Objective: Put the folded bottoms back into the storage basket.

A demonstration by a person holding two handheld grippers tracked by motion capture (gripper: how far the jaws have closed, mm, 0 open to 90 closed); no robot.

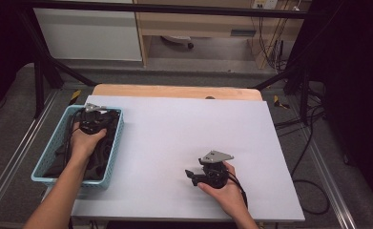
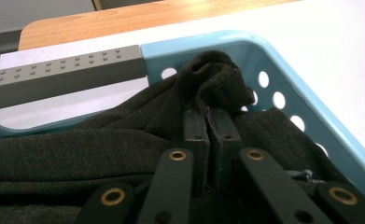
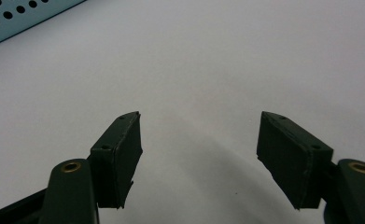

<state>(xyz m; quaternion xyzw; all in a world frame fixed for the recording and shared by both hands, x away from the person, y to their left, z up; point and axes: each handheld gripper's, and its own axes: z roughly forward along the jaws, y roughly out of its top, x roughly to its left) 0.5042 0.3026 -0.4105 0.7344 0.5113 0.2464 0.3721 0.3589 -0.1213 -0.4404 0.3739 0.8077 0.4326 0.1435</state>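
A light blue perforated basket (image 1: 116, 143) sits at the table's left edge and holds a dark grey-black cloth (image 2: 101, 140). My left gripper (image 1: 91, 119) is down inside the basket, at its far end. In the left gripper view its jaws are shut on a raised fold of the cloth (image 2: 210, 84), which bunches up above the pads. My right gripper (image 1: 193, 175) rests low over the white table surface (image 1: 184, 133) near the front. Its jaws stand open with nothing between them, as the right gripper view (image 3: 199, 154) shows.
A grey studded bar (image 2: 63, 74) lies along the basket's far rim. A bare wooden strip (image 1: 174, 90) runs along the table's far edge. Black frame legs and cables stand on the floor to both sides. The basket's perforated wall (image 3: 21, 14) shows far off in the right gripper view.
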